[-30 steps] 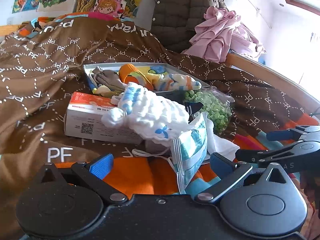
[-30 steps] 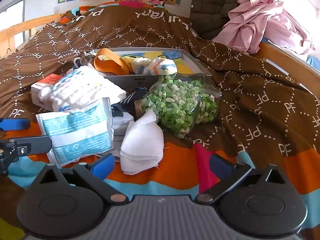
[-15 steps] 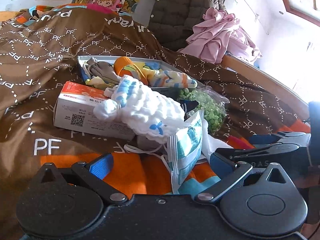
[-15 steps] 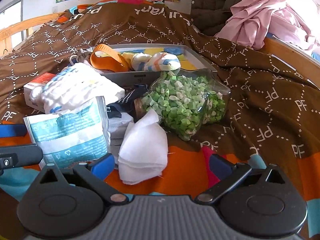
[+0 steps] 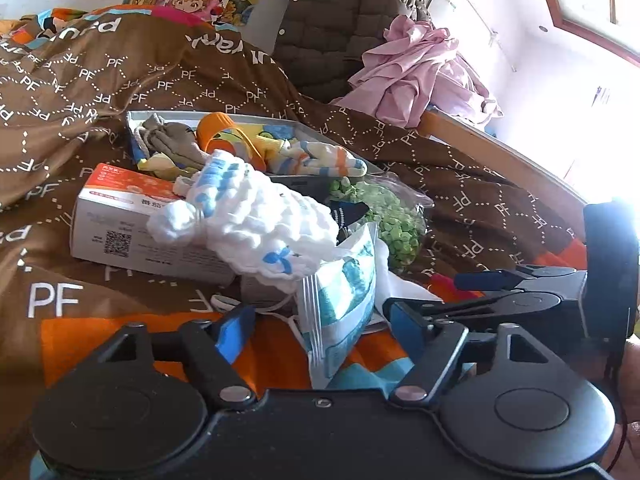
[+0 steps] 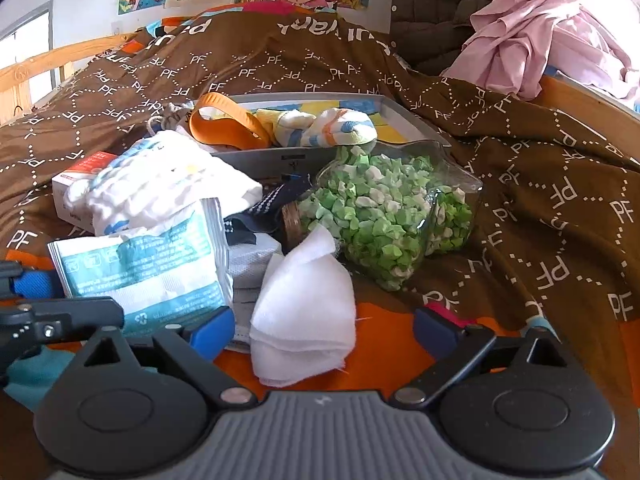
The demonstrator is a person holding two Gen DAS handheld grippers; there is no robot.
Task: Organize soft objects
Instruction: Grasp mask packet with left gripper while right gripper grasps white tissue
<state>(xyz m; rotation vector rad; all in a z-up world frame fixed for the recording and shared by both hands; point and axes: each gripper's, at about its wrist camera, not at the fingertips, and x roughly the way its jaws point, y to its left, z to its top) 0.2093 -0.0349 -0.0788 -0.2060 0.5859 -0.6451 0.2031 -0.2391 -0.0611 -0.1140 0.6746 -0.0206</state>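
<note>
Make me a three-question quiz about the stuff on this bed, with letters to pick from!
1. Where is the orange strap?
A. In the grey tray
B. On the pink clothes
C. Under the white cloth

2. What colour are the bits in the clear bag?
A. Red and black
B. Green and white
C. Blue and yellow

3. What sits between the left gripper's fingers?
A. The striped sock
B. Nothing
C. The teal and white packet

Answers:
1. A, the strap loops up out of the tray beside the striped sock.
2. B, the bag is packed with green and white pieces.
3. C, the packet stands between the closing fingers, though no pad clearly presses on it.
</note>
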